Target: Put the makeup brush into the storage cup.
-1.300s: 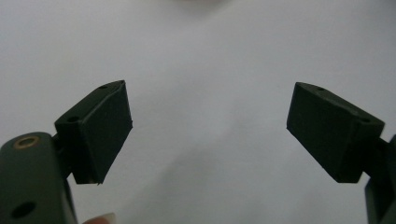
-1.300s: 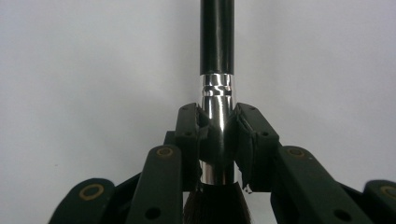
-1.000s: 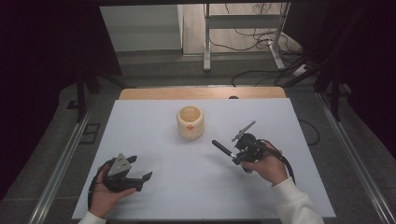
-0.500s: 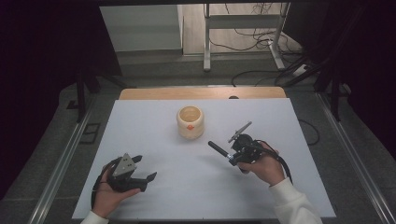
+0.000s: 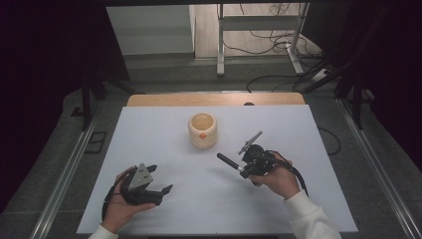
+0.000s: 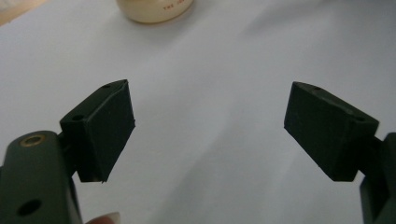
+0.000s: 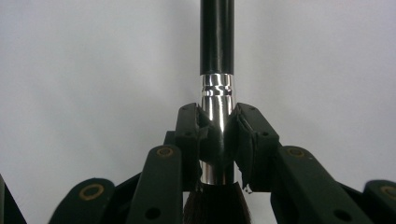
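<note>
A white sheet (image 5: 209, 199) covers the table, with a strip of bare wood (image 5: 214, 99) along its far edge. Nearest the person, the left gripper (image 5: 161, 183) rests low over the sheet in the left hand (image 5: 122, 209), its jaws wide apart with nothing between them. A little farther in, on the other side, the right gripper (image 5: 245, 170) is clamped on the silver ferrule of a brush (image 5: 230, 162), whose black handle points out toward the table's middle. Beyond both, well apart from either gripper, a cream jar (image 5: 202, 130) stands upright near the centre.

Past the table lie a grey floor, metal rails, a desk frame (image 5: 259, 35) and loose cables, with darkness at both sides.

The right gripper view shows the pads (image 7: 187, 135) pressing the ferrule and dark bristles below the jaws, details too small in the high view. The left gripper view shows the jar's base (image 6: 154, 9) at its top edge and bare sheet between the open pads (image 6: 109, 130).
</note>
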A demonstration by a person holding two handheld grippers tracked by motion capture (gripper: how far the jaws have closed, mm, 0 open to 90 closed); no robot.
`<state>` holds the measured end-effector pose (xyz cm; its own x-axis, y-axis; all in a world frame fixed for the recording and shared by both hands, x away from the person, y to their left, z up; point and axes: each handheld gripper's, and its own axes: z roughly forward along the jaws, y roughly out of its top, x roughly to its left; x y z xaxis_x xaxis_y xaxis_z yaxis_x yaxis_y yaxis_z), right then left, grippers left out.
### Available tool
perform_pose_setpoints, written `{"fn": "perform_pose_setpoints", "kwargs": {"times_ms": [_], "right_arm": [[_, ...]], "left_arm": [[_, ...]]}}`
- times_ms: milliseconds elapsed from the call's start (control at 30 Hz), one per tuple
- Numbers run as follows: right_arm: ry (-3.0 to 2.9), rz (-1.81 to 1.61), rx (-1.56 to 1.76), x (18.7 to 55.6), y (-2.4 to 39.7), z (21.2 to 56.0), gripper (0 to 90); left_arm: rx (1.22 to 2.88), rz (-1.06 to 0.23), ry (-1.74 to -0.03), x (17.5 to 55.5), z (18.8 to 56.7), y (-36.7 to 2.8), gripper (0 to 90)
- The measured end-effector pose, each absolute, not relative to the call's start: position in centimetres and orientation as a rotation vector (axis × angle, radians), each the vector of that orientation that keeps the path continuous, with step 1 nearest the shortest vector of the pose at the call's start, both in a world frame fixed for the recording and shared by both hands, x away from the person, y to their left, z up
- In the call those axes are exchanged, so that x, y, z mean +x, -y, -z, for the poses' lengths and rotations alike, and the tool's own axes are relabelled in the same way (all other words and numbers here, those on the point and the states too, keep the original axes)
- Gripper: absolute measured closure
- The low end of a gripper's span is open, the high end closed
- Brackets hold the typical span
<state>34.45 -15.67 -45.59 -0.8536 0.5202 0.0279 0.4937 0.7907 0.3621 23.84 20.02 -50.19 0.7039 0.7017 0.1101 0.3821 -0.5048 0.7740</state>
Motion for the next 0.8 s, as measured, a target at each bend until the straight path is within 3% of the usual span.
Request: {"fn": "perform_pose_setpoints", "kwargs": {"times_ms": [800], "right_arm": [[-2.930,-0.554,0.746,34.2,13.9,45.8,71.1]], "left_arm": [[2.211,-0.498,-0.703,25.1,50.0,-16.7,18.3]]}}
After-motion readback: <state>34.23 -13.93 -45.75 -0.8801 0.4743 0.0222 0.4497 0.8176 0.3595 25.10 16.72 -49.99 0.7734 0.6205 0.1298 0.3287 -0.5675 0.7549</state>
